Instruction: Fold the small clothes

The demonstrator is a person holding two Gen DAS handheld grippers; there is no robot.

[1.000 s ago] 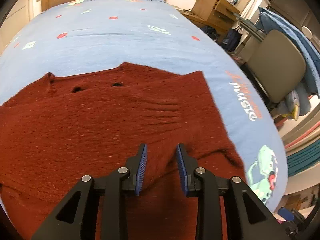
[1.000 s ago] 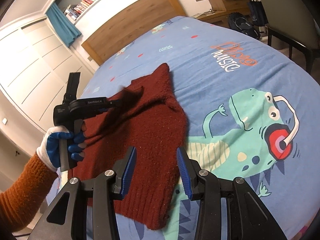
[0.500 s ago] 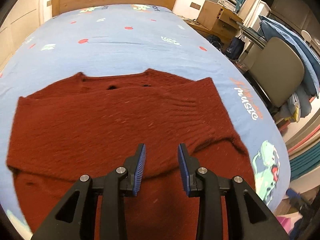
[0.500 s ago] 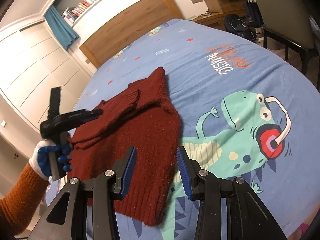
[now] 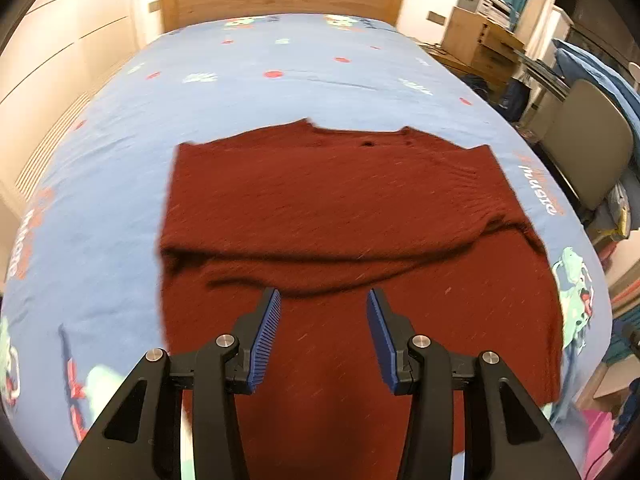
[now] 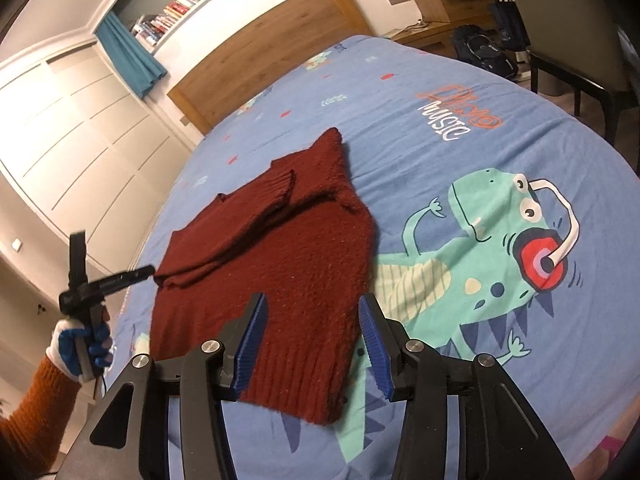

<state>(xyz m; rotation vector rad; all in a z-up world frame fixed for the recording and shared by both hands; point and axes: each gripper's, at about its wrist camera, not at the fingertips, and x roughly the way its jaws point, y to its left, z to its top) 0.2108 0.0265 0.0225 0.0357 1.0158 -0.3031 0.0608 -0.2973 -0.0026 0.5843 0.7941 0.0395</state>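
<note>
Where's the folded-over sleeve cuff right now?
In the right wrist view the cuff lies on top of the sweater, at its far end toward the headboard, left of the dinosaur print.

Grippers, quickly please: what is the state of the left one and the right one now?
Left gripper: open, holding nothing, jaws just opened wider above the red sweater.
Right gripper: open, holding nothing, also just widened.
</note>
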